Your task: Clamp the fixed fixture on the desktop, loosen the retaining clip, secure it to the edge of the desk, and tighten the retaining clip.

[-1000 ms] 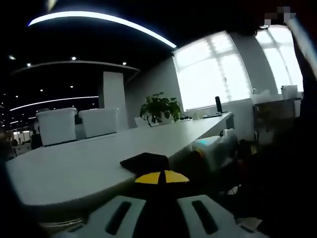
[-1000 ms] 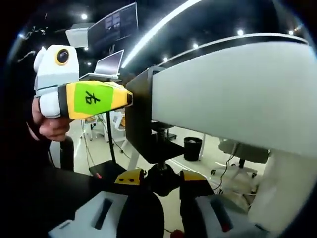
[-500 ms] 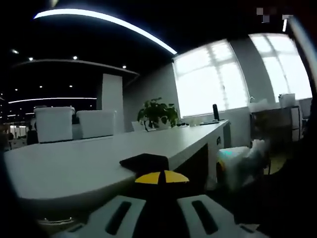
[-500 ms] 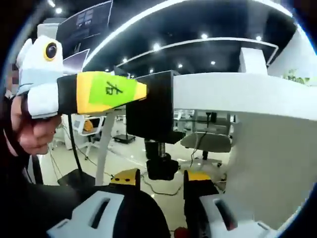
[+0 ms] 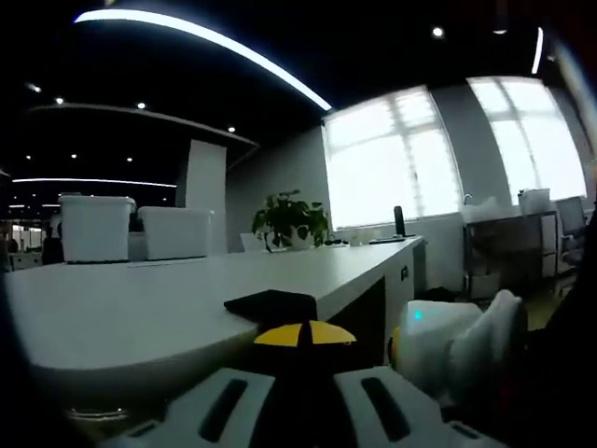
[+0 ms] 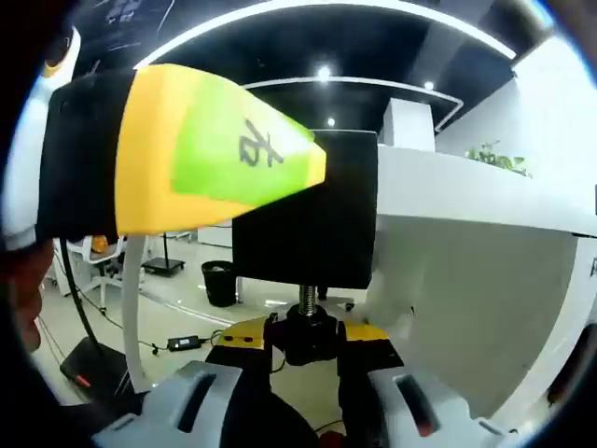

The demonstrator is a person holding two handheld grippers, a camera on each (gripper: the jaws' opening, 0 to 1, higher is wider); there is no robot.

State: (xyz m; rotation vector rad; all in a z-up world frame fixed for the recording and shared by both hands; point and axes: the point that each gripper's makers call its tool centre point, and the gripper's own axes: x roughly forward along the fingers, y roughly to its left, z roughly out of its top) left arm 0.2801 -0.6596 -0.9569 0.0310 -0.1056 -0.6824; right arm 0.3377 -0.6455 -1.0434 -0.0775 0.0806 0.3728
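The black clamp fixture [image 6: 312,224] sits over the edge of the white desk [image 6: 466,187], and its flat top plate [image 5: 270,303] lies on the desktop [image 5: 140,317]. My left gripper [image 5: 305,333] has its yellow tips together at the plate's near edge, shut on the fixture. In the right gripper view it comes in from the left as a yellow-and-green body [image 6: 205,149] whose tip touches the fixture. Under the fixture a screw ends in a black knob [image 6: 308,334]. My right gripper [image 6: 307,333] is shut on that knob, one yellow pad on each side.
White bins [image 5: 93,227] and a potted plant [image 5: 291,219] stand far back on the desk. The right gripper's white body [image 5: 438,336] is below the desk edge. Under the desk are a desk leg [image 6: 135,308], a bin [image 6: 219,282] and cables on the floor.
Both views have shifted with the hands. The right gripper view has come closer under the desk edge, so the left gripper looms larger. The grips on fixture and knob have held.
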